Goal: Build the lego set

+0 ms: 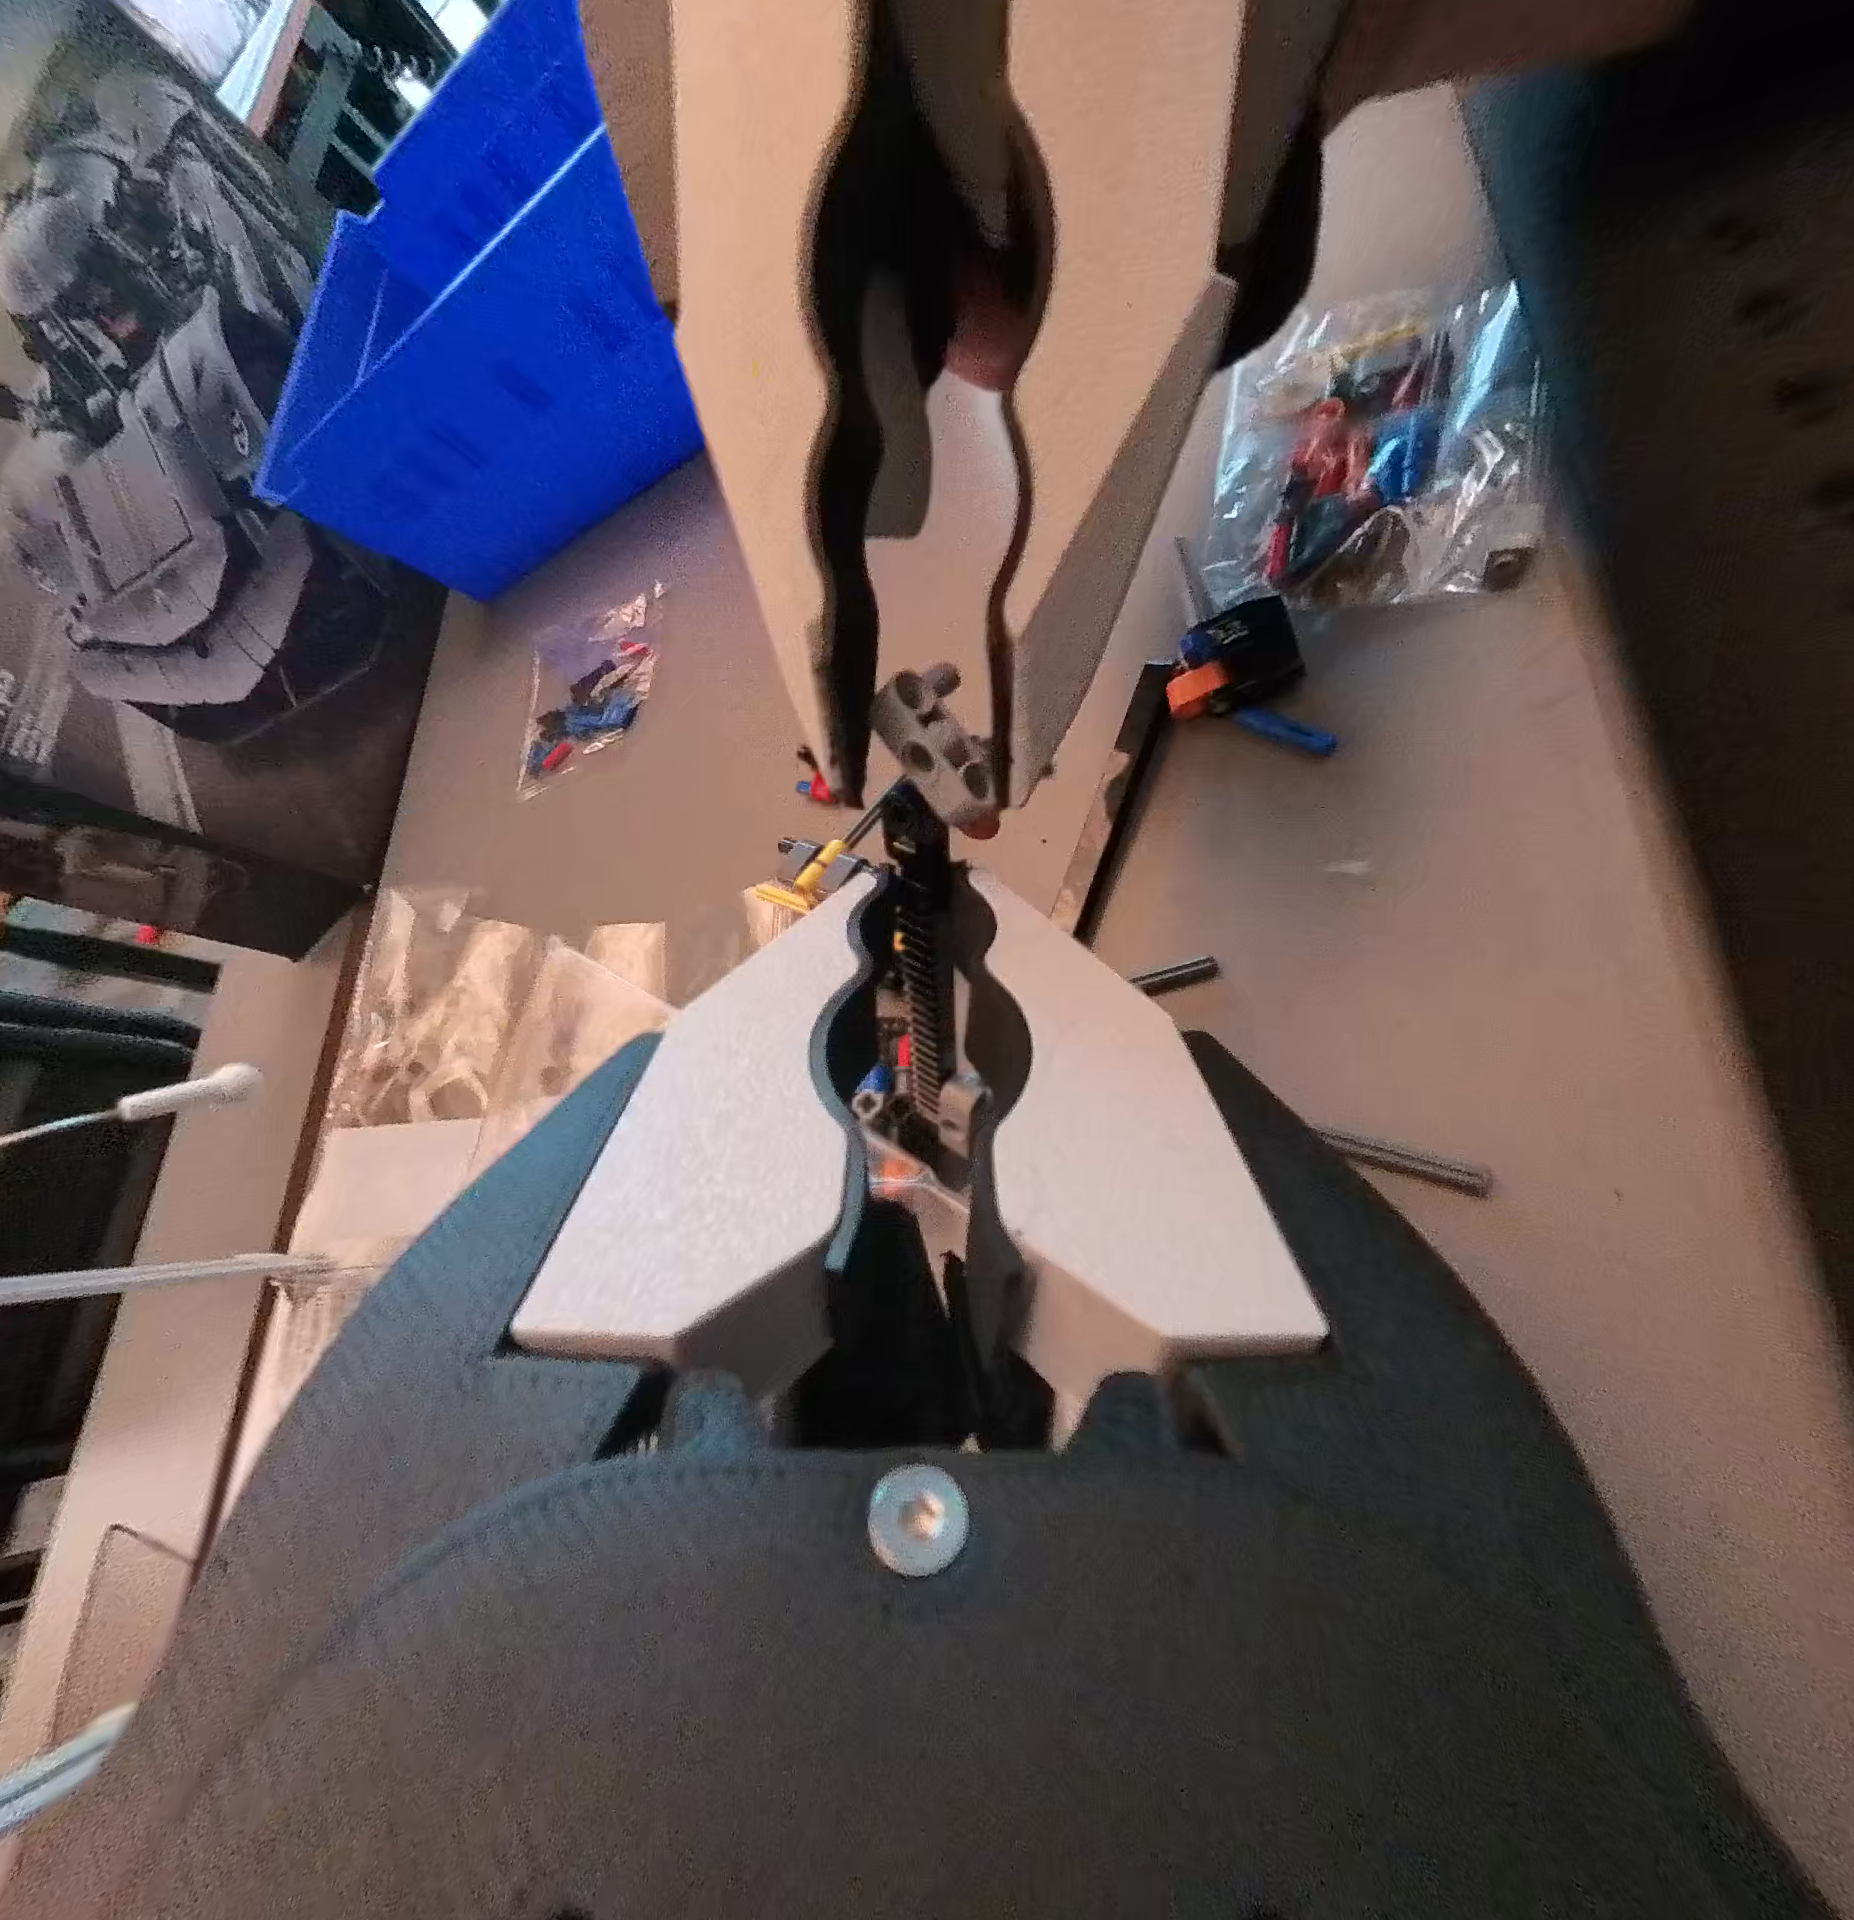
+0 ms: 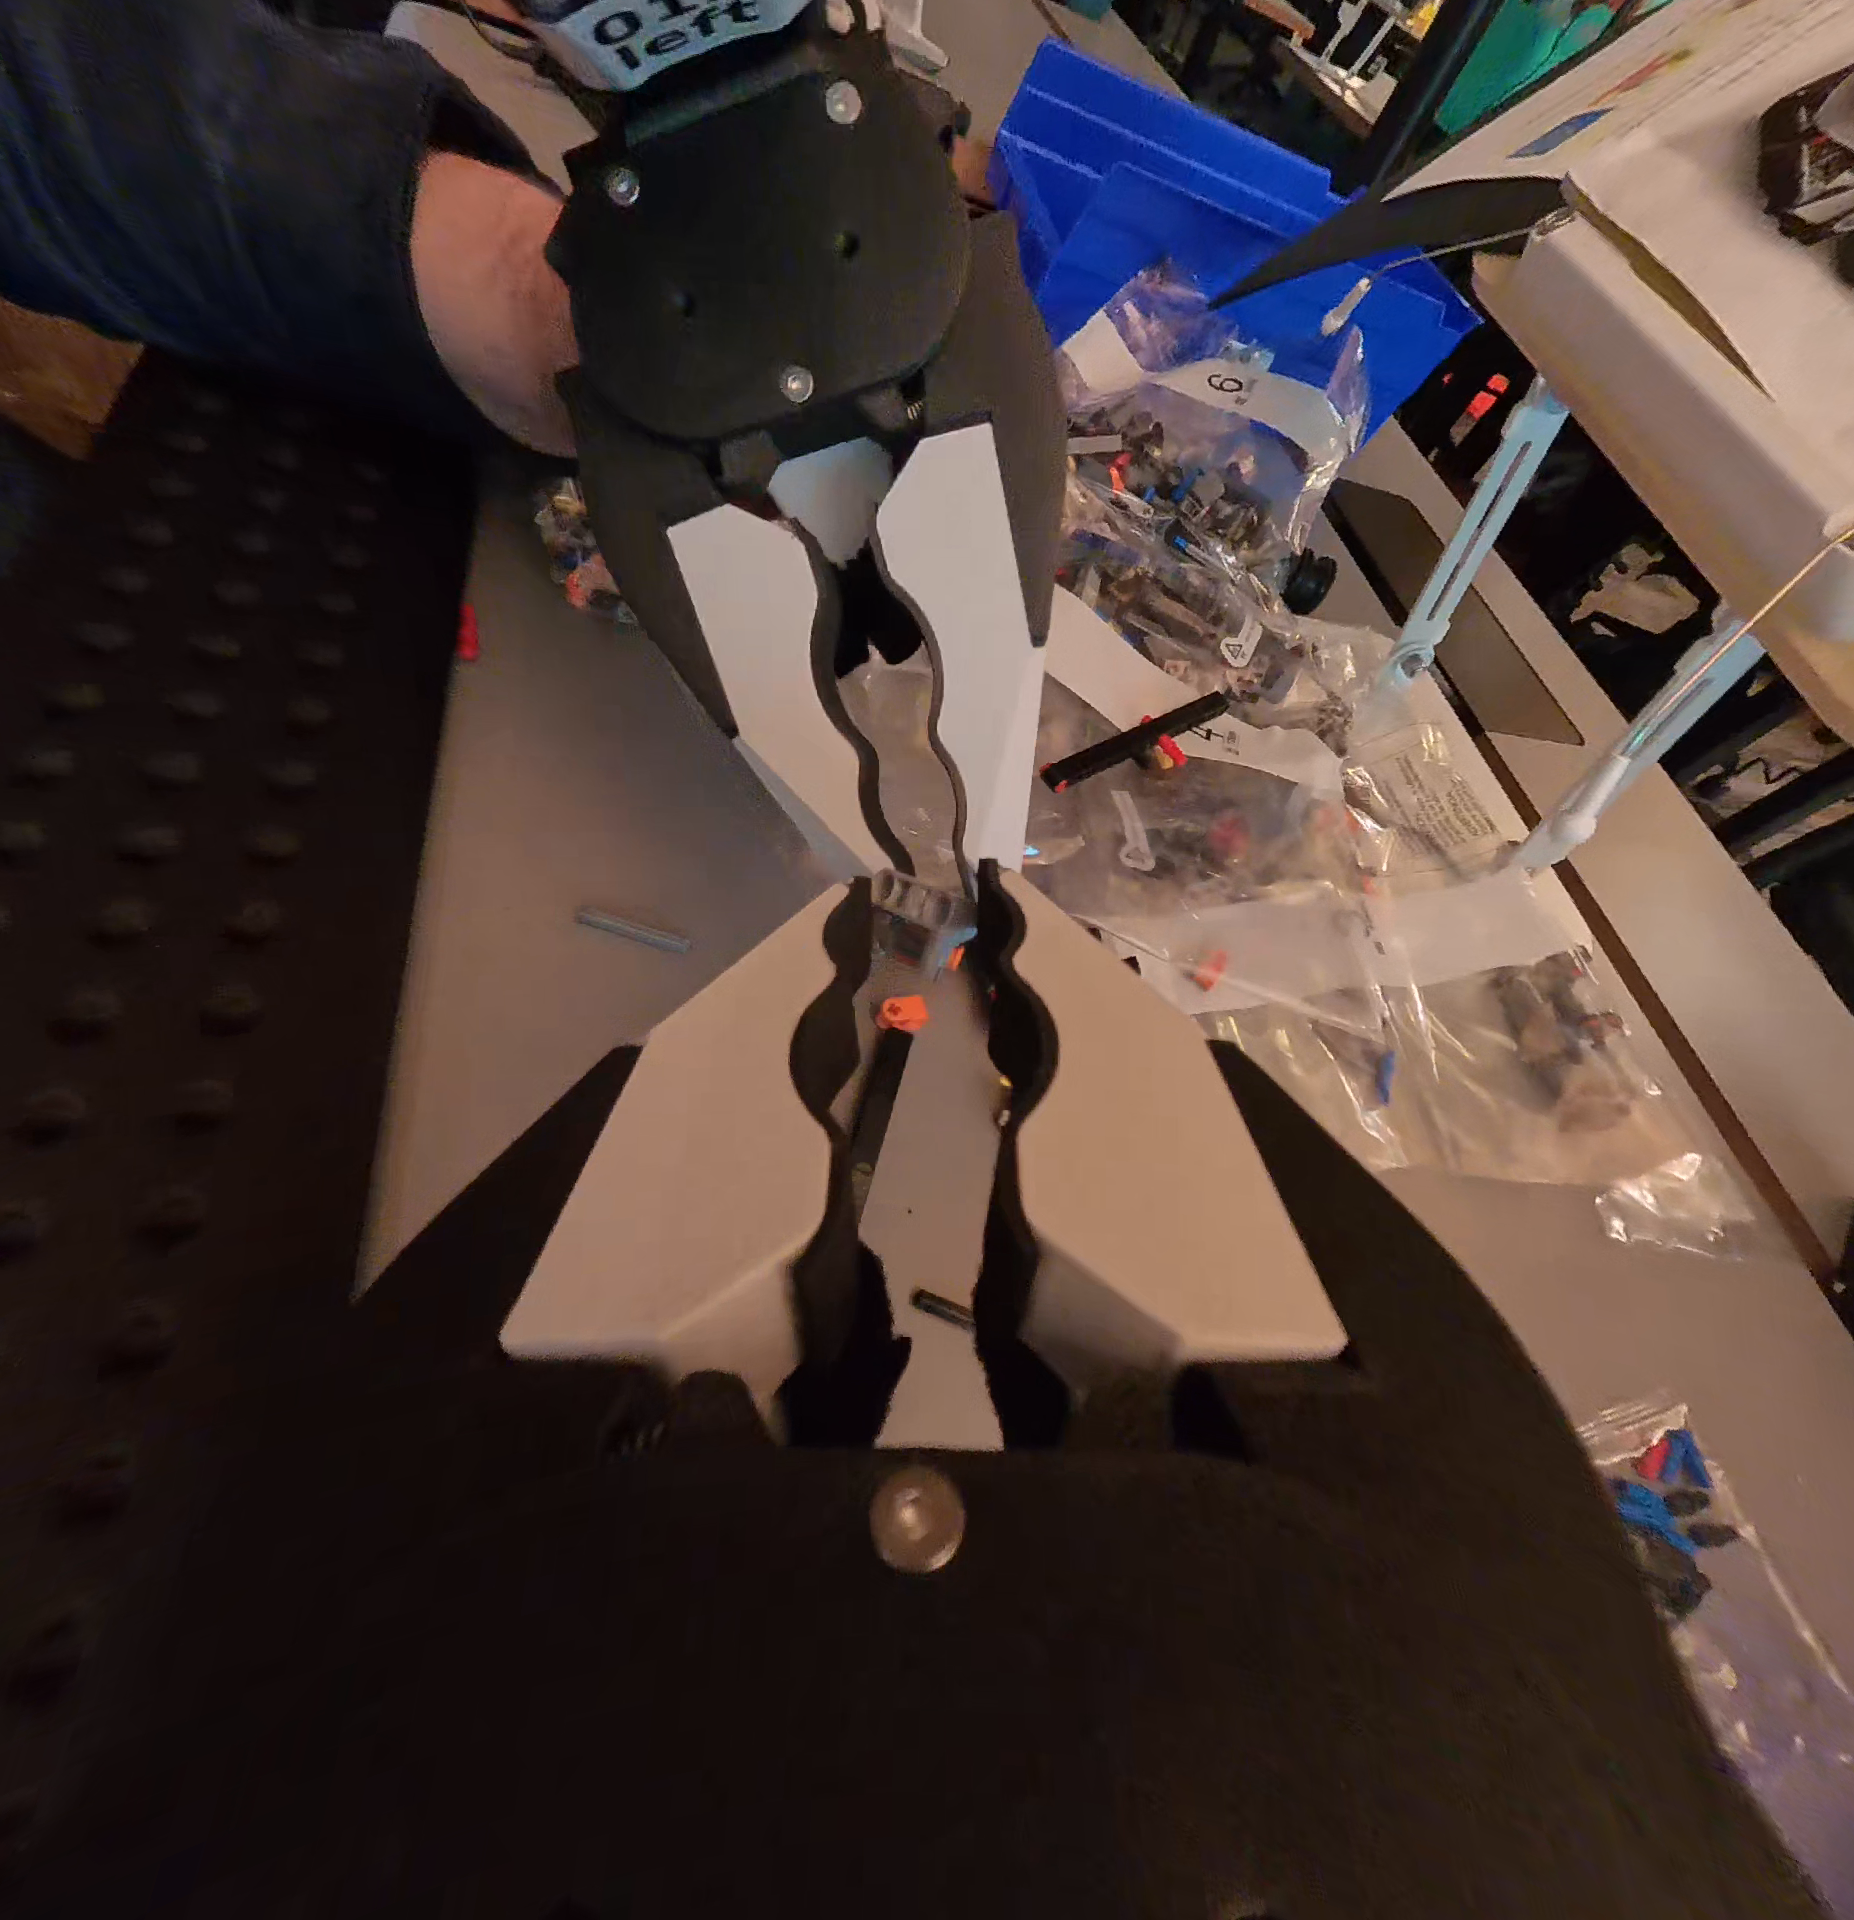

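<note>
Over a grey table [image 2: 549,831], two tongs meet: left tongs [image 1: 918,883] pinching a black assembly [image 1: 923,956], right tongs [image 2: 918,894] pinching a grey connector [image 2: 912,920].

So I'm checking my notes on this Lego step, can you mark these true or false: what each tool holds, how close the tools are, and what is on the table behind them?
1. The right tool holds a grey piece with round holes. True.
2. The left tool is empty. False: it is shut on a black toothed assembly.
3. The two tools are at opposite ends of the table. False: their tips nearly meet, pointing at each other.
4. Blue bins stand on the table behind the tools. True.
</note>
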